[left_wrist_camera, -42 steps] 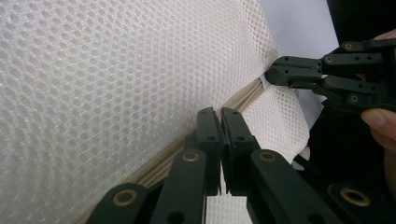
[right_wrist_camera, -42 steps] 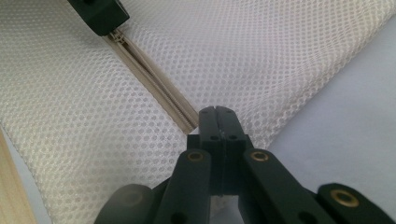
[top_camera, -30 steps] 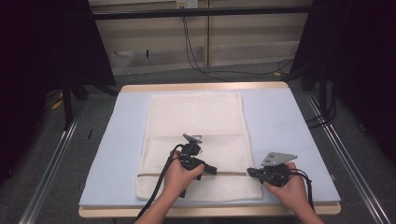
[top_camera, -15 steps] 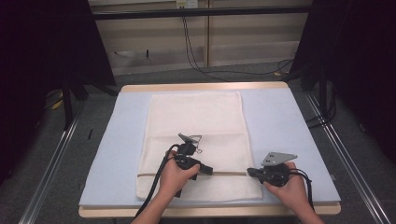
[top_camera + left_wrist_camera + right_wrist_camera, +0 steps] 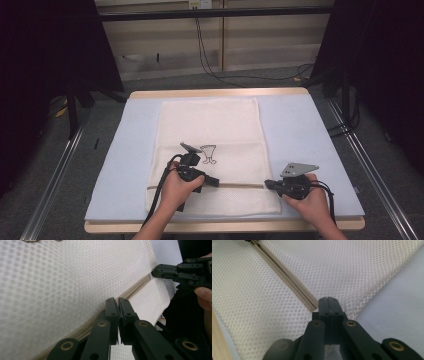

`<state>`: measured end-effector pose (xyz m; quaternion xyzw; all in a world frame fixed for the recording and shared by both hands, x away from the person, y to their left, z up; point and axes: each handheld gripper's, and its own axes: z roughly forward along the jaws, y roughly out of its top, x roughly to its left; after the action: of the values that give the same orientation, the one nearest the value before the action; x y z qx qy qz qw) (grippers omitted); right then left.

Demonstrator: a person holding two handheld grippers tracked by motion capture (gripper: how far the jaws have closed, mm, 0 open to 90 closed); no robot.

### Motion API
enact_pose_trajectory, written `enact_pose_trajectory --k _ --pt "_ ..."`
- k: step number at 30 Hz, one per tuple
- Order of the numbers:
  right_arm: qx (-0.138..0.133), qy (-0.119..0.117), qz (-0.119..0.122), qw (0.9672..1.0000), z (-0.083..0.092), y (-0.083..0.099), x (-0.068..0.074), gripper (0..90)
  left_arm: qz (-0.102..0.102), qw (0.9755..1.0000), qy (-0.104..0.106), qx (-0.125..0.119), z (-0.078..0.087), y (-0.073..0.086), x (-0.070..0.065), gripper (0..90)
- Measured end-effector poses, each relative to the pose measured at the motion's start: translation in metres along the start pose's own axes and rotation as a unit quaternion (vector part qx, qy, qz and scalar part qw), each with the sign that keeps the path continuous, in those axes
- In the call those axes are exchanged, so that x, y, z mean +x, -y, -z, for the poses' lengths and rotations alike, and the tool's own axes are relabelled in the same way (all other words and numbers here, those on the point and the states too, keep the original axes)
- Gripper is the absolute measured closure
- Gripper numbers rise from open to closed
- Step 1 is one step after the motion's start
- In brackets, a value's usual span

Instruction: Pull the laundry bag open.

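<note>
A white mesh bag [image 5: 210,125] lies flat on the blue mat [image 5: 310,125], with a beige zipper [image 5: 240,184] running across near its front end. My left gripper [image 5: 218,181] is shut on the zipper line about halfway along it, its tips [image 5: 117,300] pinched together over the zipper [image 5: 136,289]. My right gripper [image 5: 266,184] is shut on the bag at the zipper's right end, right at the bag's edge. In the right gripper view its tips [image 5: 328,300] clamp where the zipper [image 5: 284,272] stops. The left gripper view also shows the right gripper [image 5: 160,271] at that corner.
A small dark print [image 5: 208,152] marks the bag behind my left gripper. The mat covers a wooden table whose front edge [image 5: 225,226] is close to both hands. Metal rails run along both sides, and cables hang by the back wall.
My left gripper has slid a little to the left along the zipper, away from the right gripper. The right gripper has stayed put at the bag's corner.
</note>
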<state>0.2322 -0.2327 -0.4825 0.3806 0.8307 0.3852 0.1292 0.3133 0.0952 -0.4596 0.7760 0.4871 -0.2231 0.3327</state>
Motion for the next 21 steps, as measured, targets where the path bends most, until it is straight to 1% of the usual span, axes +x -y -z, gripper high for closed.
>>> enact_pose_trajectory --k 1,2,4,5,6,7,8,9,10,11,15,17,18,19,21 --pt "0.0 0.0 0.0 1.0 0.0 0.0 0.0 90.0 0.002 1.0 0.003 -0.003 0.002 0.001 0.001 87.5" --pt "0.0 0.003 0.0 1.0 0.0 0.0 0.0 90.0 -0.003 1.0 -0.002 -0.002 0.004 0.001 0.003 87.5" --pt "0.002 0.004 0.004 1.0 0.0 0.0 0.001 90.0 -0.001 1.0 -0.005 -0.005 0.008 0.002 0.004 87.5" --pt "0.002 0.004 0.004 1.0 0.0 0.0 0.001 90.0 -0.005 0.9999 -0.007 -0.006 0.011 0.003 0.006 87.5" --pt "0.003 0.004 0.004 1.0 0.0 0.0 0.001 90.0 0.001 1.0 0.002 -0.009 0.011 0.004 0.006 87.5" --pt "0.003 0.004 0.004 1.0 0.0 0.0 0.001 90.0 -0.004 0.9999 -0.006 -0.007 0.013 0.004 0.008 87.5" --pt "0.002 0.003 0.005 1.0 0.0 0.0 0.001 90.0 0.0 1.0 0.0 -0.008 0.014 0.005 0.009 87.5" --pt "0.002 0.003 0.005 1.0 0.0 0.0 0.001 90.0 -0.004 0.9999 -0.001 -0.009 0.015 0.006 0.01 87.5" --pt "0.002 0.003 0.005 1.0 0.0 0.0 0.001 90.0 -0.002 0.9999 -0.004 -0.011 0.016 0.007 0.01 87.5" --pt "0.001 0.004 0.006 1.0 0.0 0.0 0.001 90.0 0.001 0.9999 0.0 -0.016 0.017 0.007 0.011 87.5" --pt "0.003 0.004 0.005 1.0 0.0 0.0 0.002 90.0 0.0 0.9999 -0.003 -0.012 0.019 0.008 0.014 87.5" --pt "0.001 0.005 0.006 1.0 0.0 0.0 0.001 90.0 0.006 0.9999 0.007 -0.013 0.018 0.009 0.016 87.5" --pt "0.001 0.005 0.005 1.0 0.0 0.0 0.001 90.0 0.007 0.9999 0.007 -0.013 0.018 0.009 0.016 87.5" --pt "0.001 0.004 0.005 1.0 0.0 0.0 0.001 90.0 0.002 0.9999 0.003 -0.011 0.018 0.01 0.018 87.5" --pt "0.001 0.003 0.005 1.0 0.0 0.0 0.001 90.0 0.004 0.9999 0.004 -0.011 0.018 0.01 0.017 87.5"
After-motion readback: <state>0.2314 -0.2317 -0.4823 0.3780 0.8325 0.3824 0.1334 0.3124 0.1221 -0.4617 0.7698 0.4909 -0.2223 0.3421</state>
